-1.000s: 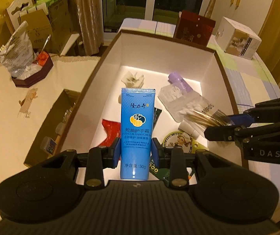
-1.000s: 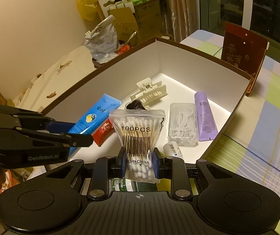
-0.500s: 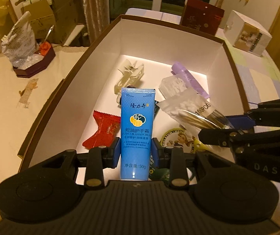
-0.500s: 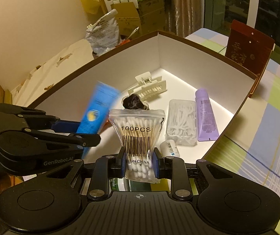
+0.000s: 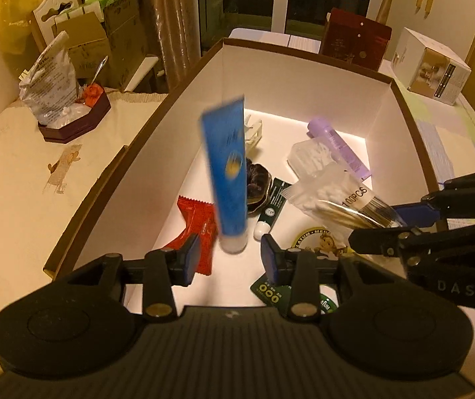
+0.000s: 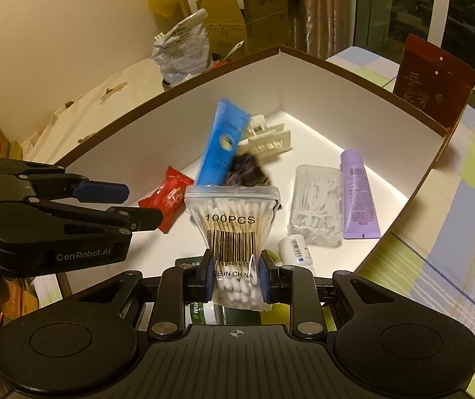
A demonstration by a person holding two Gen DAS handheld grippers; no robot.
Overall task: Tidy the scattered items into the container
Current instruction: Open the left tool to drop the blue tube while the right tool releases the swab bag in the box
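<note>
A blue hand-cream tube [image 5: 227, 173] is blurred and free in the air over the white box [image 5: 304, 76], clear of my open left gripper [image 5: 230, 259]; it also shows in the right wrist view [image 6: 222, 146]. My right gripper [image 6: 234, 282] is shut on a bag of cotton swabs [image 6: 232, 229] above the box's near edge; the bag also shows in the left wrist view [image 5: 333, 196]. In the box lie a red packet [image 5: 197, 222], a purple tube [image 6: 357, 193], a clear swab case [image 6: 317, 209], a white hair clip [image 6: 267, 143] and a dark scrunchie [image 6: 247, 173].
A dark red box [image 5: 353, 43] and a white carton [image 5: 430, 66] stand on the checked tablecloth beyond the box. A bag in a dark tray [image 5: 61, 99] sits on the cloth-covered surface to the left. Cardboard boxes [image 5: 104, 36] are stacked behind.
My left gripper has opened and let go of the blue tube, which is now falling into the box. My right gripper keeps its hold on the swab bag.
</note>
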